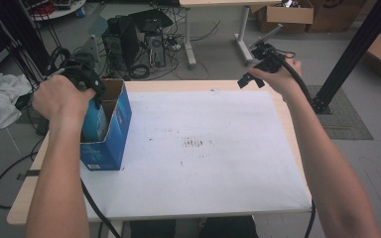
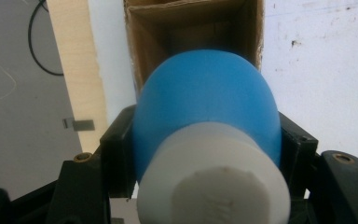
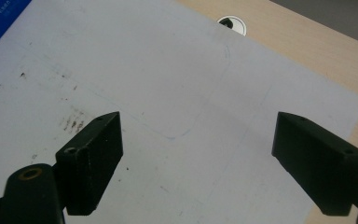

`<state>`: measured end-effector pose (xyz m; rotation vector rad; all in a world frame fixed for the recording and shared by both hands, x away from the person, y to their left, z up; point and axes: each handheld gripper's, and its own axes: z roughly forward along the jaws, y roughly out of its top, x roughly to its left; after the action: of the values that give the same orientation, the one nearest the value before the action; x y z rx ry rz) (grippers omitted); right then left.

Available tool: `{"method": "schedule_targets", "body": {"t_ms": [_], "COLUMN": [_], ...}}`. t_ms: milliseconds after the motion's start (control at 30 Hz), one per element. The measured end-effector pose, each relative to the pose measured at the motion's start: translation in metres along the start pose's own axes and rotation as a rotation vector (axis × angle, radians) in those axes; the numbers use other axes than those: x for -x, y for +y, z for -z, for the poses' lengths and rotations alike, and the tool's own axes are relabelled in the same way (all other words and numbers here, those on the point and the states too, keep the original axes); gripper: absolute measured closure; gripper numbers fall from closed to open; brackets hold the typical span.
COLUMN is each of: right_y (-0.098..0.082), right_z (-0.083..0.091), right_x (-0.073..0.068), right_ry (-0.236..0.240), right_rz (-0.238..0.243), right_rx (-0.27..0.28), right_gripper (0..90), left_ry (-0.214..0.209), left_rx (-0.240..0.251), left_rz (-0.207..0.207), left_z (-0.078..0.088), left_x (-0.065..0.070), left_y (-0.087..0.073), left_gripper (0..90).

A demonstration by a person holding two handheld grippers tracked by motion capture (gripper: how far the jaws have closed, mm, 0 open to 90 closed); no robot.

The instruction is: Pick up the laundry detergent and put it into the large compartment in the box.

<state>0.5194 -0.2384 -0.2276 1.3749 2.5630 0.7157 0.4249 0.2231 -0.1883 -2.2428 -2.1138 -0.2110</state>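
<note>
One blue bulb [image 2: 205,102] clamped in left gripper [image 2: 205,154], white neck toward camera, rounded end toward box [image 2: 191,23]; right gripper [image 3: 196,154] fingers wide.

The left forearm reaches forward along the left side of the high view, its hand [image 1: 59,96] wrapped over the left claw [image 1: 92,99], which points downward. In the left gripper view its 2 jaws press against both sides of a blue and white bottle [image 2: 207,140]. The right forearm stretches up the right side, its hand [image 1: 278,79] raising the right claw [image 1: 250,79] above the far right tabletop [image 1: 30,193] corner. Its 2 jaws stand wide apart with nothing between them.
</note>
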Motion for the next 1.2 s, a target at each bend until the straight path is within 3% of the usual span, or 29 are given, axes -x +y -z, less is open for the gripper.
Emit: {"method": "schedule_targets", "body": {"t_ms": [1200], "right_y": [-0.003], "right_z": [-0.005], "right_x": [0.001], "right_ry": [0.005], "right_rz": [0.002], "right_rx": [-0.005], "right_gripper": [16.4], "left_ry": [-0.020], "left_rx": [-0.059], "left_rz": [0.013], "left_z": [-0.066], "left_x": [0.003], "left_y": [0.001], "left_gripper": [38.3]}}
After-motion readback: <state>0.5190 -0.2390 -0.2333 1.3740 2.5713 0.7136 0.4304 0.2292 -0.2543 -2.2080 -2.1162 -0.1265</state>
